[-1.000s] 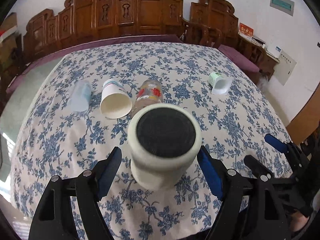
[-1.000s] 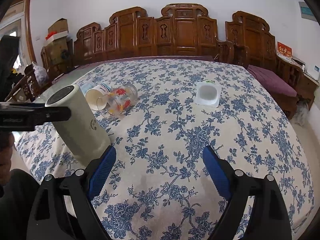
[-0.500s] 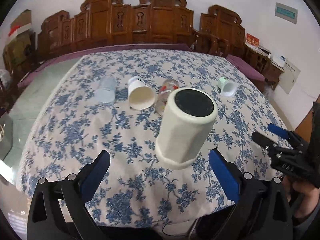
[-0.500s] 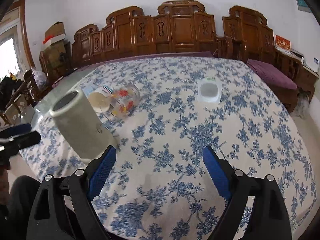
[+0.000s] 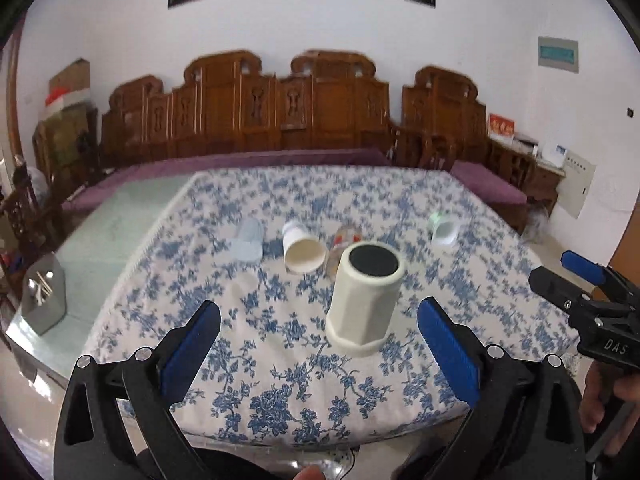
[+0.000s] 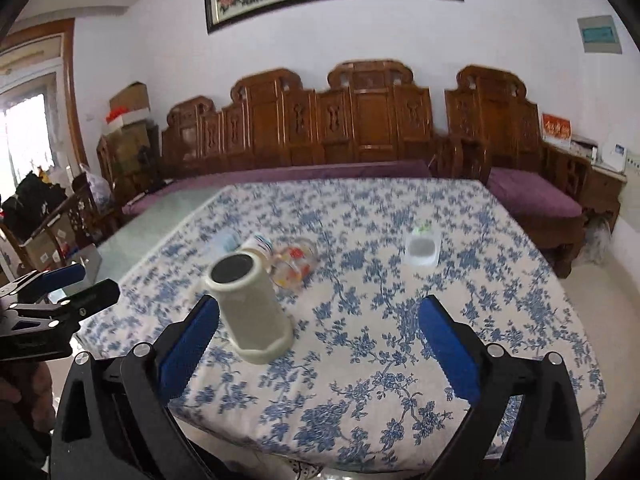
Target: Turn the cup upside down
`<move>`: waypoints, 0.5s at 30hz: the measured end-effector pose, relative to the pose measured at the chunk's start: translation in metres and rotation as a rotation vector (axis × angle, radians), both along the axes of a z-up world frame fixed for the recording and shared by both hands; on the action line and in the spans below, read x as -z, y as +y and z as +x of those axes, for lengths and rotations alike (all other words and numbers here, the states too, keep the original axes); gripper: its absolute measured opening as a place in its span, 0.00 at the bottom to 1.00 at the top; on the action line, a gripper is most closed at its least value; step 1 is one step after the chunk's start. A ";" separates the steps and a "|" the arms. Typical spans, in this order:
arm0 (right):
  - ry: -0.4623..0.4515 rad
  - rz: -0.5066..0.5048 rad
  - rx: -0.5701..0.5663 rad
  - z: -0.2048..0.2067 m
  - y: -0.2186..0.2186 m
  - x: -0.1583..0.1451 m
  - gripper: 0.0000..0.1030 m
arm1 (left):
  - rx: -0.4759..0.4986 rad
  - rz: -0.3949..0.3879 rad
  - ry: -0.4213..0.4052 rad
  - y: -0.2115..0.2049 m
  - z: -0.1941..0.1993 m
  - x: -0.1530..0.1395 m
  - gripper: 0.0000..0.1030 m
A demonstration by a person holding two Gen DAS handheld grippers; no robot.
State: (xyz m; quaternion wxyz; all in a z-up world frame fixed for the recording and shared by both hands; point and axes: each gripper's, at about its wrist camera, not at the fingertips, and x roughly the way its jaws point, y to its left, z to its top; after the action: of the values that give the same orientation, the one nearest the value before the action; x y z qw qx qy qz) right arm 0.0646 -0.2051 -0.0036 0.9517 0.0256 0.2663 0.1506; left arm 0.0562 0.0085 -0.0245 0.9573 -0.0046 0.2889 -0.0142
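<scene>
- Standing on its wider flared end near the lower middle of the left wrist view, the cream cup is judged already flipped; the dark disc at its top is taken for its base, though blur leaves it uncertain whether that disc is a base or an open mouth.
- The step in hand is judged to be the release and pull-away, since neither tool is touching the cup.
- The left gripper is seen with its jaws spread wide at the bottom of its frame, nothing held between them, the cup lying beyond and between the blue pads.
- The right gripper is likewise held wide apart and empty at the bottom of its own frame; the cup sits just beyond its left pad, apart from it.
- The cup rests on the floral cloth of the worktop, near the front edge.
- A paper cup, a clear plastic cup, a printed glass and a white tub lie further back, in mid-frame.
- If another flip is wanted, one of those lying cups would need to be approached with the jaws open and gripped across its sides.
</scene>
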 end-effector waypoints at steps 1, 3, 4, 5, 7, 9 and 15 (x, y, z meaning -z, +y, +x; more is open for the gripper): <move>-0.011 0.008 0.001 -0.007 0.000 -0.005 0.98 | 0.001 0.001 -0.011 -0.001 -0.004 -0.003 0.92; -0.025 0.017 0.004 -0.017 0.001 -0.011 0.98 | -0.002 0.002 -0.039 -0.003 -0.014 -0.011 0.92; -0.033 0.021 0.004 -0.024 0.001 -0.014 0.98 | -0.002 0.003 -0.048 -0.004 -0.019 -0.013 0.92; -0.038 0.023 0.005 -0.027 0.002 -0.016 0.98 | -0.002 0.004 -0.057 -0.004 -0.024 -0.016 0.92; -0.045 0.022 0.001 -0.033 0.004 -0.018 0.98 | -0.004 0.003 -0.071 -0.004 -0.032 -0.020 0.92; -0.054 0.016 -0.001 -0.038 0.006 -0.021 0.98 | -0.011 -0.002 -0.077 -0.003 -0.038 -0.023 0.92; -0.061 0.016 -0.008 -0.041 0.009 -0.023 0.98 | -0.023 -0.015 -0.091 0.001 -0.047 -0.027 0.92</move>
State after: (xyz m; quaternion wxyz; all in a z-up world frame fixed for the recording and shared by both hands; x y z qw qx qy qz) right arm 0.0238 -0.1960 0.0197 0.9585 0.0274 0.2362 0.1574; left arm 0.0095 0.0090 0.0023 0.9695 -0.0143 0.2448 -0.0055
